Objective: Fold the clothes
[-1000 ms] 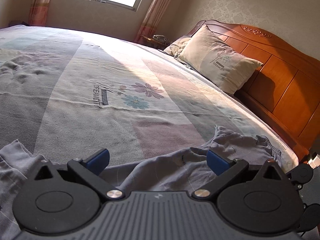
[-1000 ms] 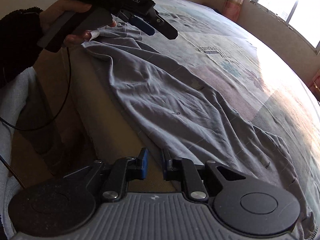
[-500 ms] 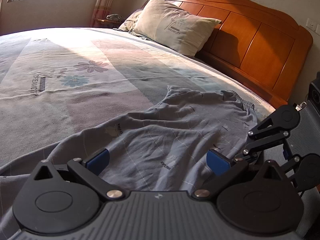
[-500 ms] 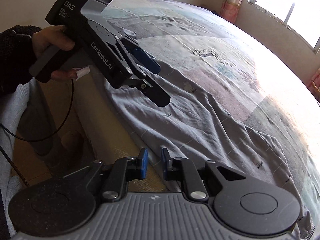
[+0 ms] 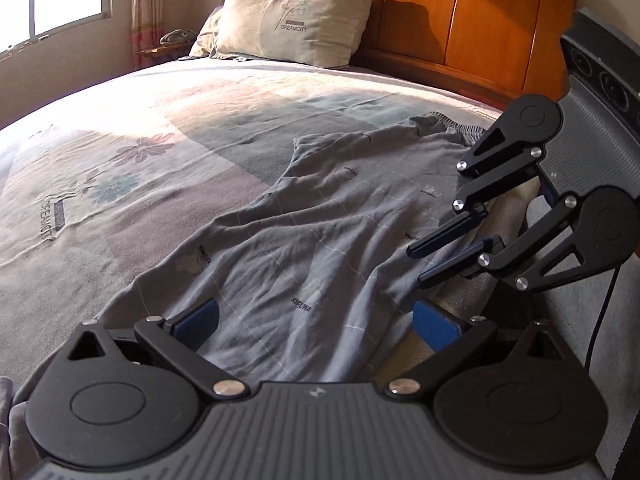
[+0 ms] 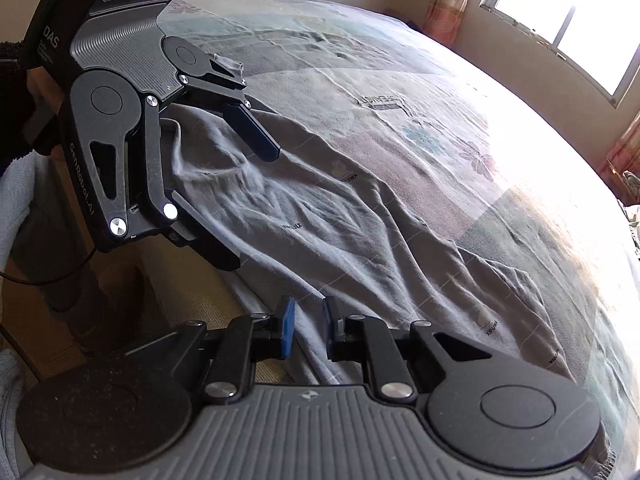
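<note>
- Left gripper (image 5: pixel 316 320): has swung round over the last second, from facing the window and open bed to facing the headboard, along the garment's near edge. Jaws wide apart, nothing between the pads. In the right wrist view it sits at 10 o'clock (image 6: pixel 244 200), one finger above the cloth, one at the hem by the mattress edge: straddling, not yet biting.
- Grey garment (image 5: pixel 320 220): lies on the bed (image 5: pixel 140 128), long and rumpled along the near side, unfolded, wrinkles running lengthwise. Near hem droops over the mattress edge. Far end reaches toward 1 o'clock in the left view, short of the pillow (image 5: pixel 296 16) at 12.
- Right gripper (image 6: pixel 306 330): no real shift in pose. Jaws nearly together with a narrow gap; cloth edge runs through that gap. Cannot tell whether the pads actually pinch it. In the left view it shows at 3 o'clock (image 5: pixel 436 258), fingertips at the hem.
- Meaning: both tools are now on the same long edge, one at each end of a stretch of hem. My read: setup for a two-point grab, to lift and lay the near edge over.
- Risk: a left bite on one layer only, or a right-side slip, would skew the fold.
</note>
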